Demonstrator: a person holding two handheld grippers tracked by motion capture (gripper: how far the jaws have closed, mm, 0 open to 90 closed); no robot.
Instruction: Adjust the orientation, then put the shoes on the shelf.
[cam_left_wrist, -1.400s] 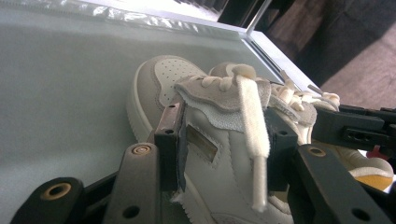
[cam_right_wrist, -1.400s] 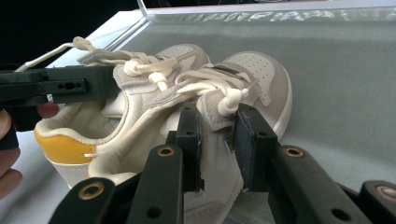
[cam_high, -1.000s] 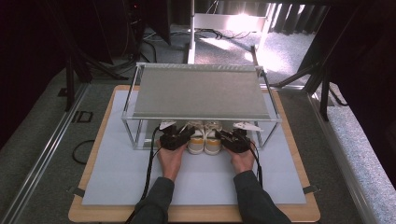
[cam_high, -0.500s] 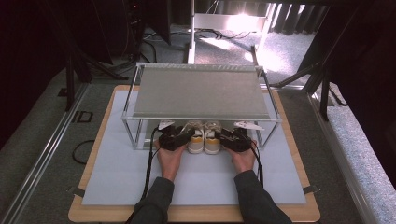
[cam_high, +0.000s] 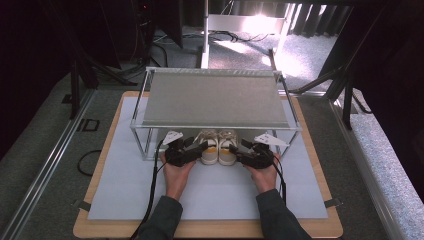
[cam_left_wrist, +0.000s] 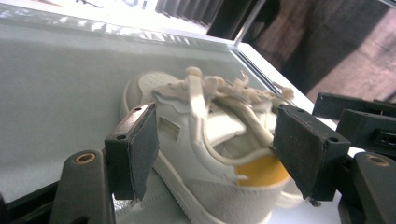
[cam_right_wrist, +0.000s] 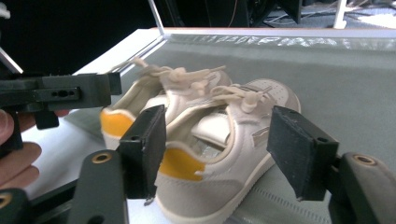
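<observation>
Two small white shoes sit side by side under a metal rack (cam_high: 215, 97), on the pale mat of the counter (cam_high: 210, 227), near the rack's front edge and about midway along it. Largest first: the rack spans the middle of the counter, its grey shelf roofing the pair. Below it, the left shoe (cam_high: 208, 146) and the right shoe (cam_high: 227, 146) lie touching, long axes running front to back, toes pointing toward the counter's far edge, yellow-lined heels facing the person. Now the claws: the left claw (cam_high: 200, 146) has just been opening and stands wide, pads clear of the left shoe's heel between them; the right claw (cam_high: 242, 150) has likewise been opening, wide, straddling the right shoe's heel without pressing. This looks like a release after placing. To do it well, I'd say keep both claws spread and draw straight back toward the near edge, level, so no pad snags a lace or nudges the heels out of line.
</observation>
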